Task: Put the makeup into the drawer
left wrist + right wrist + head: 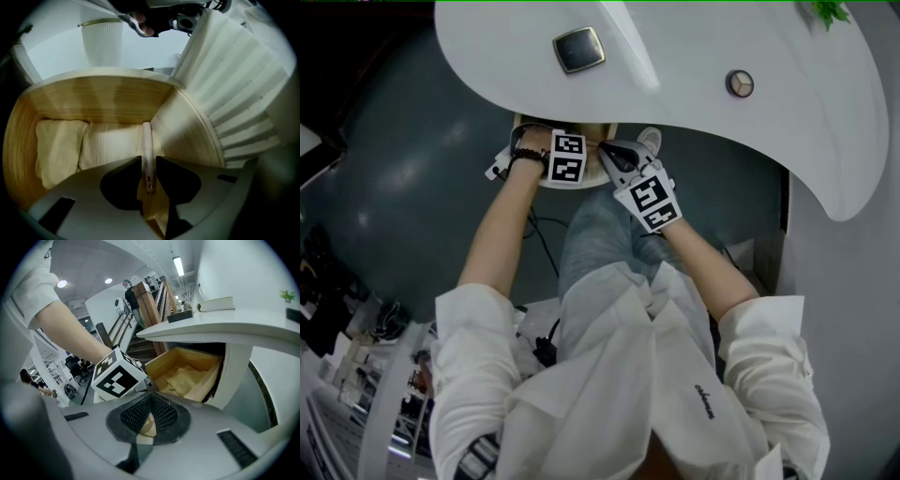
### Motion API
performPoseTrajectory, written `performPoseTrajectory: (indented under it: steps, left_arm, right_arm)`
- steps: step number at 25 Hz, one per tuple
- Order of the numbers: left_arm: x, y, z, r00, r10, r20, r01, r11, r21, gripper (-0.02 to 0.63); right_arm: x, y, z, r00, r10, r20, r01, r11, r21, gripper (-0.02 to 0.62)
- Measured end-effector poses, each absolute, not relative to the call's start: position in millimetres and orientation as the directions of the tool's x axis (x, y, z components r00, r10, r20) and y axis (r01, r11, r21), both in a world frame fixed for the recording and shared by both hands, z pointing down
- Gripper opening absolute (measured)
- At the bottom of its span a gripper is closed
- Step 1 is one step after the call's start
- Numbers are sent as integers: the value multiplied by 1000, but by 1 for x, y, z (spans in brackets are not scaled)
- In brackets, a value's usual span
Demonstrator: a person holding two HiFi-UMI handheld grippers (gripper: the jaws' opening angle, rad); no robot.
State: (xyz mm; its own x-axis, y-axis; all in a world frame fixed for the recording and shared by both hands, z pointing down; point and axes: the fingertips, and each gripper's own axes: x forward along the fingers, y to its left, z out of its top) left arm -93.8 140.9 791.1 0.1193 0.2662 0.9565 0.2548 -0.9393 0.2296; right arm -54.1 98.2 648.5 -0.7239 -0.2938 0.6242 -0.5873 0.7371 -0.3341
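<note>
Nearest, left gripper (149, 164), pointed steeply down, jaws narrow and pinched on a pink makeup stick (147, 140). Far end of the makeup stick over the open wooden drawer (93, 101); contact with the drawer floor unclear. Just to the right, right gripper (150, 398), jaws together, nothing between them, facing the drawer. Inside the drawer, at left, a folded cream cloth (58, 150). Farther and above, white table (703, 56) with a book (215, 304) on top.
</note>
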Motion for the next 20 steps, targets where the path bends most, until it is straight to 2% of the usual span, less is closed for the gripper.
performPoseTrajectory:
  steps: [3,6,14,16,20]
  left_arm:
    - [-90,137,783,140,264,954,240,-944,226,146]
    - [-84,127,762,196,219,956,242,-956,169,147]
    - [-69,131,629,505,167,847,131,-984,116,185]
    - [-57,120,586,612,98,785,52,-995,84,190]
    - [-48,58,509,767,-189,613,-230,-973,-13,199]
  right_arm:
    - [-54,98,645,-727,-295,619,-585,739,-334,17]
    - [-52,98,636,-731,-308,609,-590,734,-338,17]
    - [-28,94,563,-760,-382,526,-600,723,-343,17]
    - [-18,88,543,-759,-418,500,-616,711,-340,17]
    - [-1,68,508,-735,-504,454,-662,679,-318,17]
